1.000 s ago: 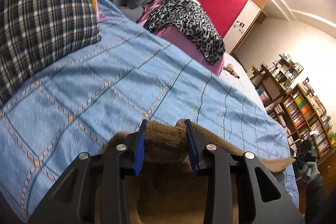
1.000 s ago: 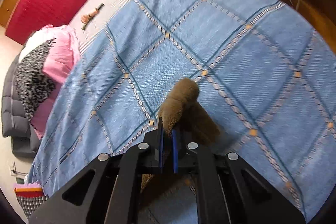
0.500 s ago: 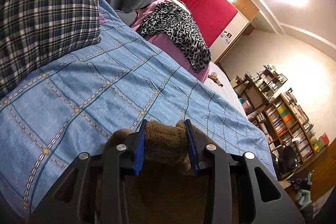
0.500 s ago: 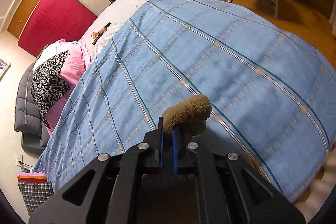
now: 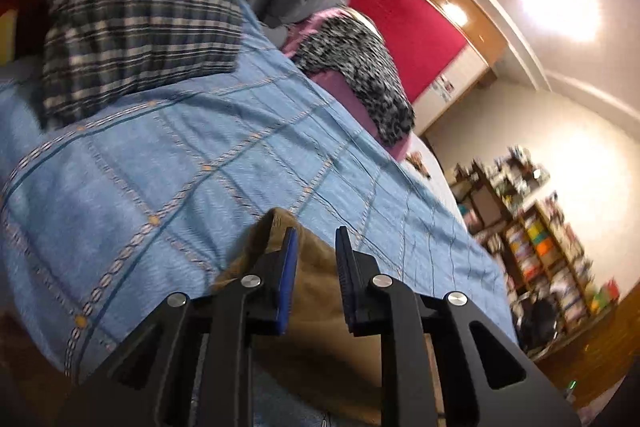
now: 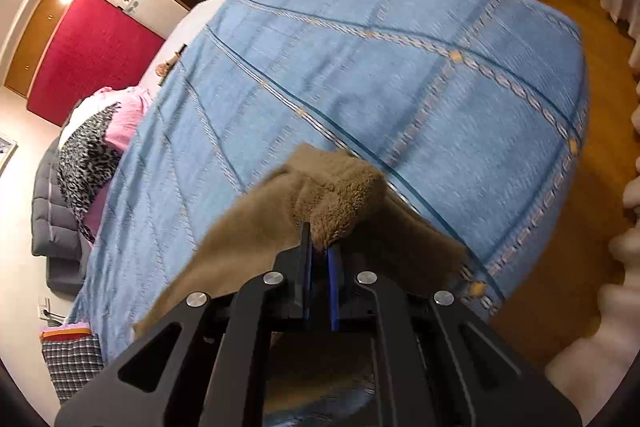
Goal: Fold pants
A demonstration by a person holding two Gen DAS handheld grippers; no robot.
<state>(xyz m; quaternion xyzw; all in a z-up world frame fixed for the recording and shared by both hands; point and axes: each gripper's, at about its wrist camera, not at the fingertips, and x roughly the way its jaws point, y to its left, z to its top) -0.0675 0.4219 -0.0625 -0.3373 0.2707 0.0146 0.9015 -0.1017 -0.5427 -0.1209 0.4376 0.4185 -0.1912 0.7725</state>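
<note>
The brown fleece pants (image 6: 336, 195) lay at the near edge of the blue checked bedspread (image 6: 400, 67), lifted at two points. The right gripper (image 6: 319, 259) was clenched on a bunched fold of the fleece. The left gripper (image 5: 316, 247) had just been narrowing its jaws with brown cloth between them; whether its pads pressed the cloth could not be told. In my judgement the step in hand was carrying the garment across the bed for a fold. The next move calls for lowering both held edges evenly before release.
</note>
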